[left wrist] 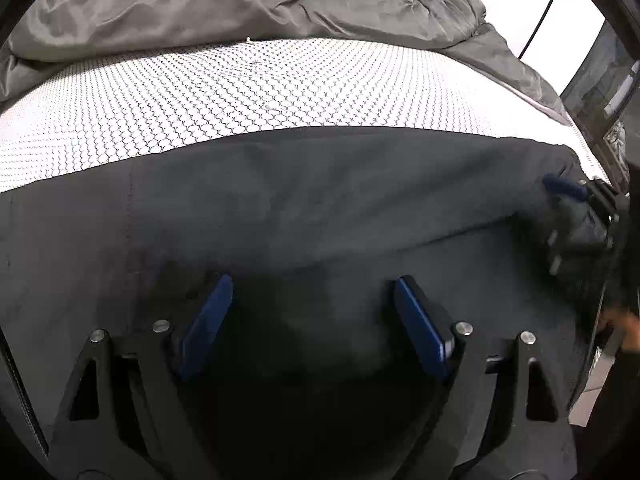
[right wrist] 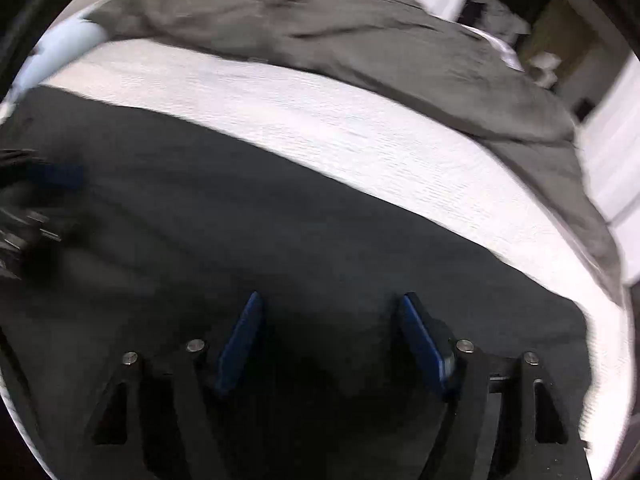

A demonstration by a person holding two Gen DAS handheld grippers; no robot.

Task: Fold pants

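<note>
The dark grey pants (left wrist: 320, 200) lie flat across the near part of the white patterned mattress (left wrist: 240, 84), with a vertical seam at the left. My left gripper (left wrist: 314, 286) is open, blue pads apart, just above the pants with nothing between them. My right gripper (right wrist: 330, 304) is open too, over the same pants (right wrist: 280, 220) near their right end. The right gripper also shows at the right edge of the left wrist view (left wrist: 576, 208), blurred. The left gripper shows blurred at the left edge of the right wrist view (right wrist: 36, 196).
A crumpled grey duvet (left wrist: 240, 4) is bunched along the far side of the bed and shows in the right wrist view too (right wrist: 360, 40). A white wall or door (left wrist: 532, 4) stands at the far right. The bed's right edge (right wrist: 608, 360) drops off beside the pants.
</note>
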